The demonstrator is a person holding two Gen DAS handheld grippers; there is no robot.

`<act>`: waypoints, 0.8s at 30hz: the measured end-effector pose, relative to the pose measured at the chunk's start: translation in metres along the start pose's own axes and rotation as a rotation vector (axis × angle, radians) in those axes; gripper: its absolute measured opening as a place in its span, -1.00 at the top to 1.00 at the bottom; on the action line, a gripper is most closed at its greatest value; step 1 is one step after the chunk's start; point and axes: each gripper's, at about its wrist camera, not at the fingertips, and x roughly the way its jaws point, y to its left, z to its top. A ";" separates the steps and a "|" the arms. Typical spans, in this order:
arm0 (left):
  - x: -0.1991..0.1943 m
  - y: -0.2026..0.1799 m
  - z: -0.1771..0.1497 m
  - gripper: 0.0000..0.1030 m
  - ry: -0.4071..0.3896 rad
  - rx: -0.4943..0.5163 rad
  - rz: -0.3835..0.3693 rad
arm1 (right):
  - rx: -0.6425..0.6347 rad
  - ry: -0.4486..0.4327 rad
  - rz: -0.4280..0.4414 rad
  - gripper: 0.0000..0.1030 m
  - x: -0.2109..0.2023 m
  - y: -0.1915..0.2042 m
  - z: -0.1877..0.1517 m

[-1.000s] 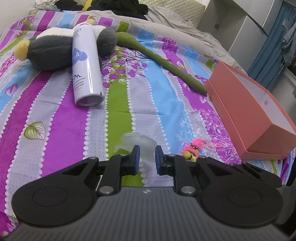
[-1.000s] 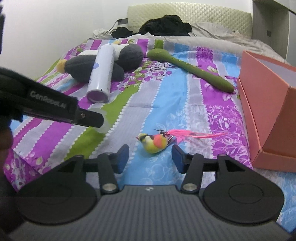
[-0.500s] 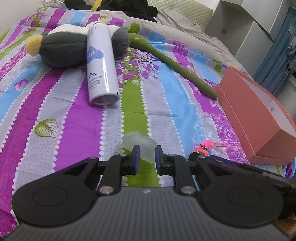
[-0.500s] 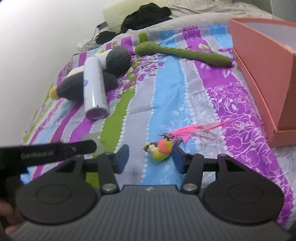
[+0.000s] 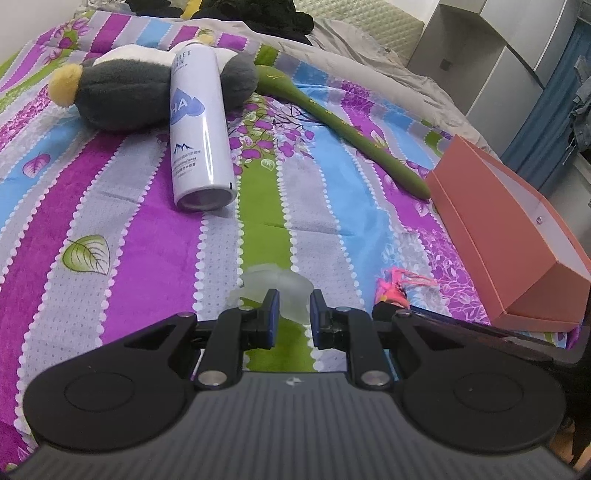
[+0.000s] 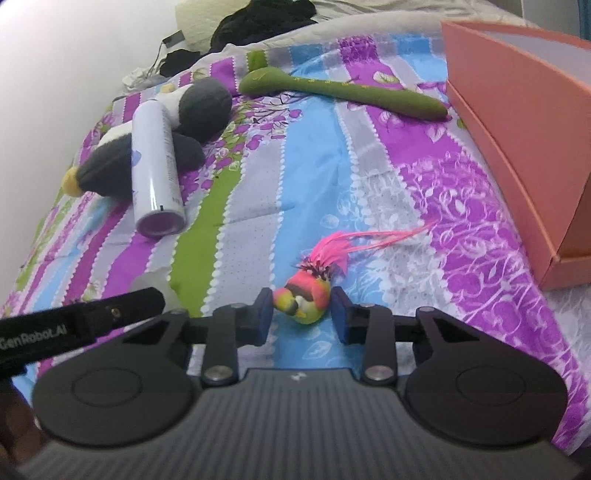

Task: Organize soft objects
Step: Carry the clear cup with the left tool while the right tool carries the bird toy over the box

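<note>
My left gripper (image 5: 293,319) is shut on a translucent, jelly-like soft piece (image 5: 277,284) just above the striped bedspread (image 5: 147,258). A small yellow, pink and orange bird toy (image 6: 304,299) with pink tail feathers lies on the bedspread between the fingers of my right gripper (image 6: 300,319). Its jaws are closing around the bird; the left pad is at its side and a thin gap shows at the right pad. The left wrist view catches the bird (image 5: 393,291) beside the right gripper's dark finger. The left gripper's finger (image 6: 110,314) reaches in from the left of the right wrist view.
An open orange box (image 5: 498,251) stands at the right edge of the bed. Farther up lie a grey penguin plush (image 5: 122,99), a white spray can (image 5: 199,122) resting on it, and a long green plush (image 5: 343,122). Black clothes (image 5: 258,11) lie by the headboard.
My right gripper has rolled and slid in around the bird toy, and its jaws have narrowed. The left gripper keeps hold of the translucent piece, nearly still.
</note>
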 end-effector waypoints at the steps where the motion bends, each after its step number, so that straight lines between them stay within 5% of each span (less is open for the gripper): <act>1: 0.000 -0.001 0.001 0.61 -0.001 0.002 0.001 | -0.010 -0.003 -0.003 0.29 -0.001 0.000 0.000; 13: -0.017 -0.034 0.020 0.60 -0.013 0.039 -0.035 | -0.073 -0.070 0.028 0.29 -0.057 -0.009 0.032; 24: -0.059 -0.113 0.075 0.60 -0.085 0.128 -0.136 | -0.103 -0.183 0.044 0.29 -0.136 -0.027 0.089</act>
